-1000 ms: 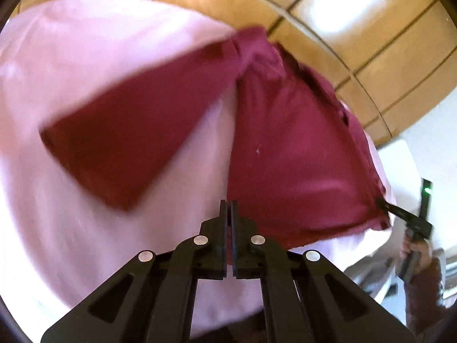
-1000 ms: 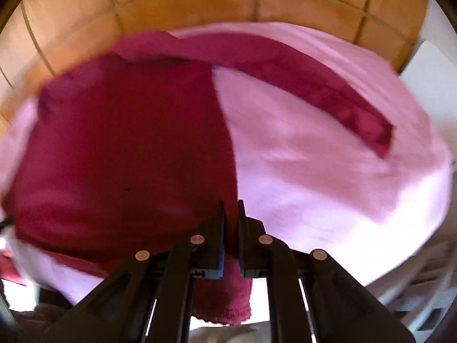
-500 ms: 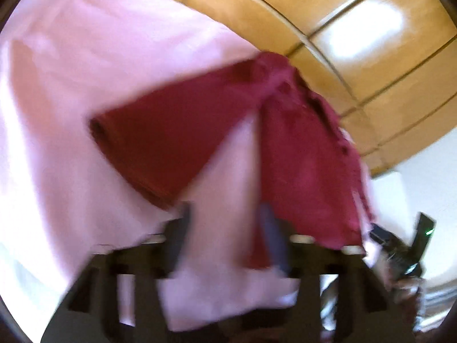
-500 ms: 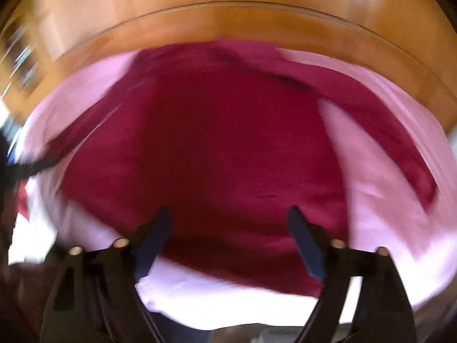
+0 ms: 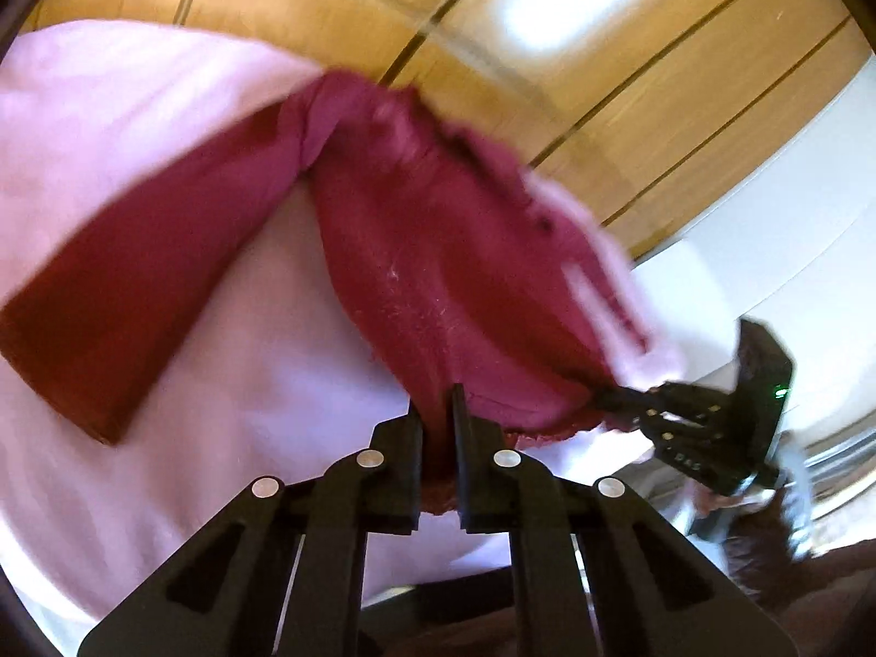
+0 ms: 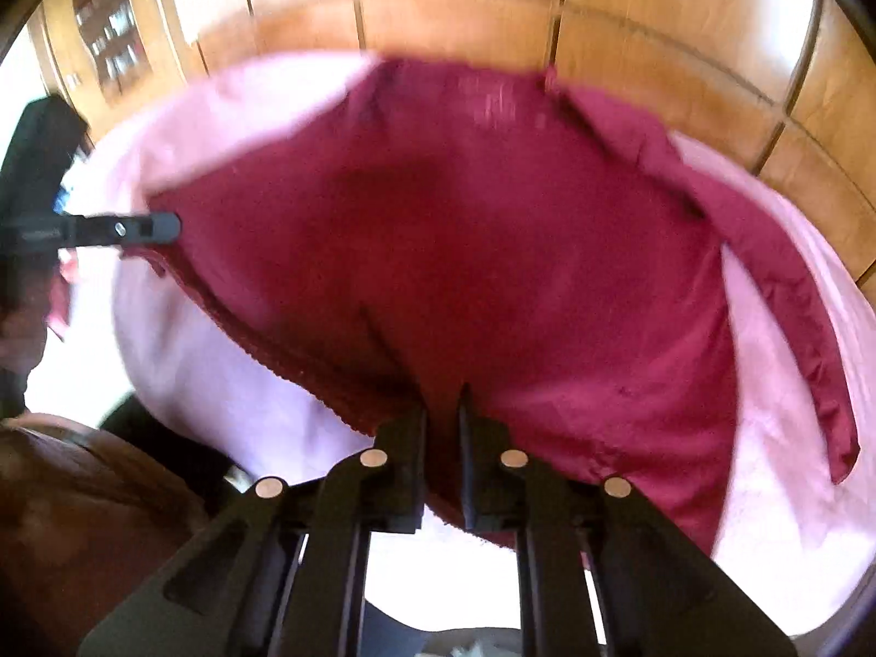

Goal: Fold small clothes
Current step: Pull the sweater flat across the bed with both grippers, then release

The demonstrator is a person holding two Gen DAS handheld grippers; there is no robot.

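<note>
A dark red long-sleeved top (image 5: 454,252) lies on a pink cloth (image 5: 164,126). One sleeve (image 5: 137,284) is spread out to the left. My left gripper (image 5: 435,421) has its jaws closing tight on the bottom hem, with red cloth pinched between the pads. In the right wrist view my right gripper (image 6: 442,410) is likewise shut on the hem of the top (image 6: 465,230), and the sleeve (image 6: 766,274) trails to the right. Each view also shows the other gripper at a hem corner: the right gripper (image 5: 607,397) and the left gripper (image 6: 169,227). The hem hangs raised between them.
Wooden panelled doors (image 5: 575,71) stand behind the pink cloth. A white surface (image 5: 766,208) lies at the right. A person's brown sleeve (image 6: 82,520) is low on the left, near the cloth's front edge. Shelves (image 6: 109,16) show far left.
Both grippers held the hem, opened wide half a second ago, and have shut on it again. The right gripper has swung round. The hem is now raised off the pink cloth.
</note>
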